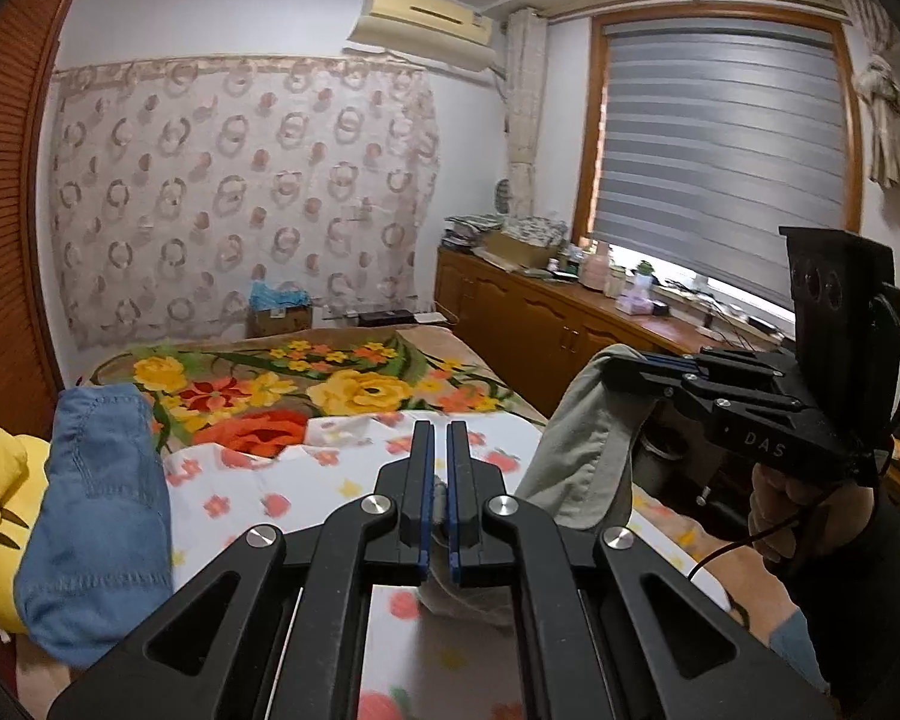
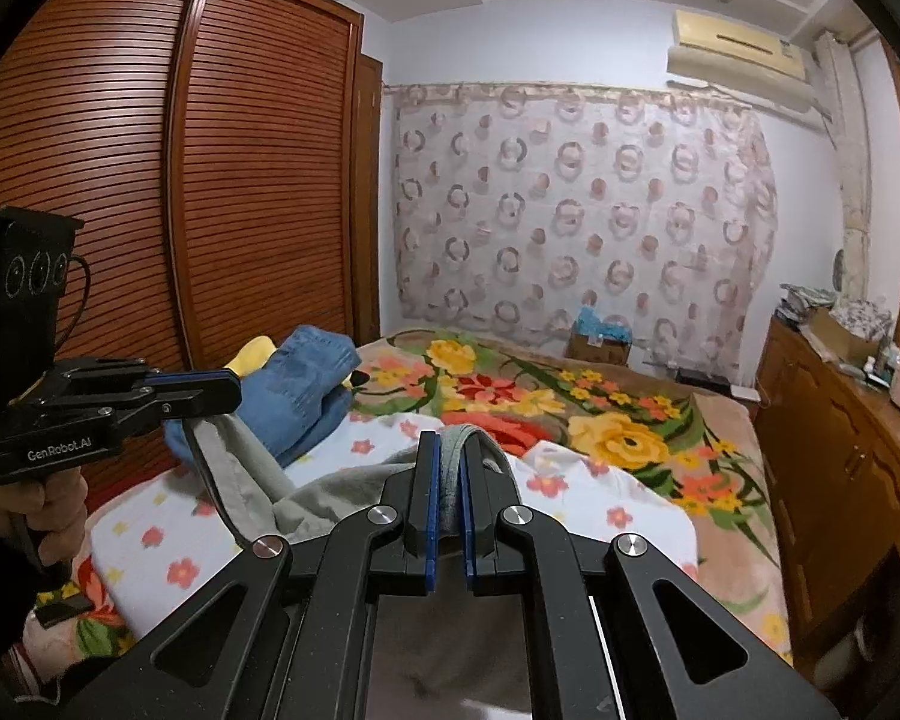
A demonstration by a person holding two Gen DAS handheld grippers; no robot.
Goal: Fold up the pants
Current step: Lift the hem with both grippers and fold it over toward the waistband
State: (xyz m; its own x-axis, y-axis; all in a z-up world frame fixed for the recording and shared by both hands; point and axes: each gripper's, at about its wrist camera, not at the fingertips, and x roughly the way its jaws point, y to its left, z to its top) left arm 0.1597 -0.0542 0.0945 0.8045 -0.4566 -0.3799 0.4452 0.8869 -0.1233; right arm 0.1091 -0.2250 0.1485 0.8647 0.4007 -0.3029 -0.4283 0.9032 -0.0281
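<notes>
Grey-green pants hang between my two grippers, lifted above the white flowered sheet on the bed. My left gripper is shut on a fold of the pants, seen low between its pads; it also shows in the right wrist view at the left. My right gripper is shut on a bunched grey edge of the pants; in the left wrist view it holds the cloth up at the right.
Folded blue jeans and a yellow plush toy lie at the bed's left side. A flowered blanket covers the far bed. A wooden wardrobe stands left, a low cabinet right under the window.
</notes>
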